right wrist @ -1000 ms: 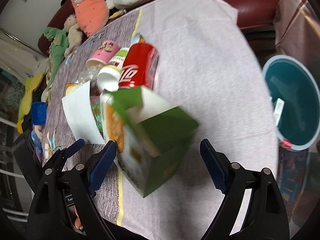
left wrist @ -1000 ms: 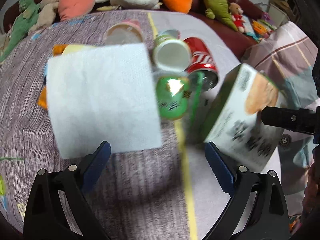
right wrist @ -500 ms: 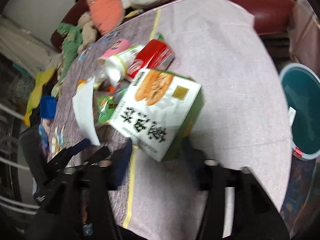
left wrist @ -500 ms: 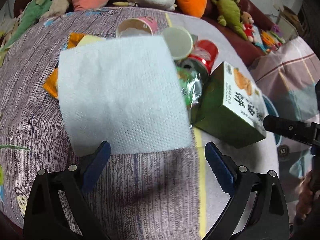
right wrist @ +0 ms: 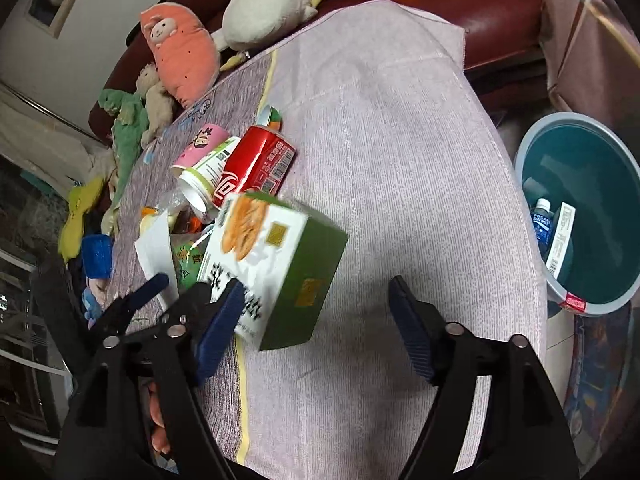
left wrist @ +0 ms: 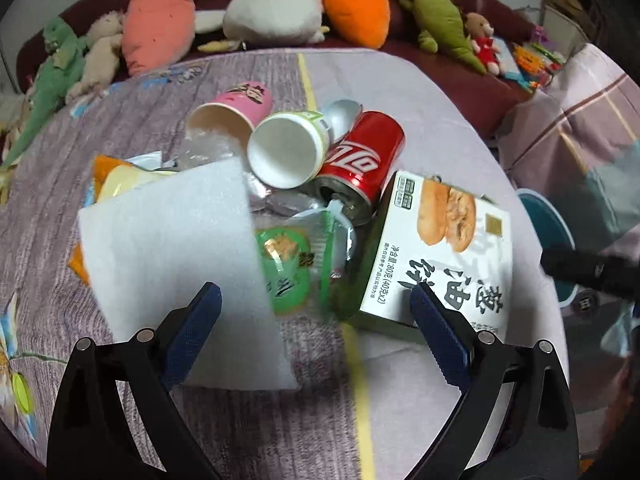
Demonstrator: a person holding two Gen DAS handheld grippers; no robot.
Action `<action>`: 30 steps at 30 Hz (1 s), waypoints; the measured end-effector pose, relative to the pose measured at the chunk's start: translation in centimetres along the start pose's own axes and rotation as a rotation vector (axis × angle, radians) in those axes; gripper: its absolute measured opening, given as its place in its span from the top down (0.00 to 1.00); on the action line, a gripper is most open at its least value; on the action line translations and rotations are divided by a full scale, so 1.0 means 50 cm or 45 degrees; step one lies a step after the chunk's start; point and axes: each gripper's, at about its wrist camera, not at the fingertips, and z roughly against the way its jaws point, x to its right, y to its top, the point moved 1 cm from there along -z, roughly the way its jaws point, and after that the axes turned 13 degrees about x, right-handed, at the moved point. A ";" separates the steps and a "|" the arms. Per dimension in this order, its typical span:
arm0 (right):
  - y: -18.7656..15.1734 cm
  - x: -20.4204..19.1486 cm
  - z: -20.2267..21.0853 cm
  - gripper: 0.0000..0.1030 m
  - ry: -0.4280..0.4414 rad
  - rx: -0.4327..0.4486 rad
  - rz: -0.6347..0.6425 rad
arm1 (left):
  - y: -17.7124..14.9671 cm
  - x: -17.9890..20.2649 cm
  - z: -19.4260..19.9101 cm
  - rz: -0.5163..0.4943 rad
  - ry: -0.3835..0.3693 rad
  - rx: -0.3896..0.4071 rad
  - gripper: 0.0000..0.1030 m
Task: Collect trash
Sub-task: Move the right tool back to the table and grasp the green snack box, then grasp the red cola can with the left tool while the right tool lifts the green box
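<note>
Trash fills my left wrist view, heaped on the bench (left wrist: 432, 96) under its purple-and-white cloth. My left claw (left wrist: 316, 332) is spread wide with nothing in it, its blue pads either side of a white tissue sheet (left wrist: 172, 264) and a green wrapper (left wrist: 288, 268). Behind those lie a red cola can (left wrist: 360, 160) on its side, a white paper cup (left wrist: 286, 148) leaning on it and a pink paper cup (left wrist: 236, 110) (mouth toward me). The green-and-white biscuit box (left wrist: 444, 252) rests flat just right of the can, close to the right-hand pad.

From the right wrist view, my right claw (right wrist: 316, 320) is also wide open and holds nothing. Its left pad overlaps the near edge of the biscuit box (right wrist: 272, 264); whether it touches, I cannot tell. The cola can (right wrist: 252, 168) and both cups sit beyond the box. Off the bench edge to the right stands a teal bin (right wrist: 584, 216) with 1 bottle (right wrist: 542, 224) inside. Plush toys (right wrist: 180, 52) line the sofa behind.
</note>
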 end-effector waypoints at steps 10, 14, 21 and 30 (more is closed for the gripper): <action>0.001 -0.035 -0.046 0.25 0.124 -0.049 0.044 | -0.040 -0.039 0.021 0.061 0.003 0.000 0.03; 0.005 -0.060 -0.085 0.25 0.202 -0.068 0.094 | -0.044 -0.045 0.019 0.083 -0.018 -0.003 0.03; -0.001 -0.078 -0.134 0.29 0.329 -0.097 0.102 | -0.042 -0.056 0.018 0.079 -0.024 0.000 0.03; 0.043 -0.096 -0.033 0.47 0.310 -0.005 0.117 | 0.009 -0.086 0.020 0.119 -0.032 0.025 0.03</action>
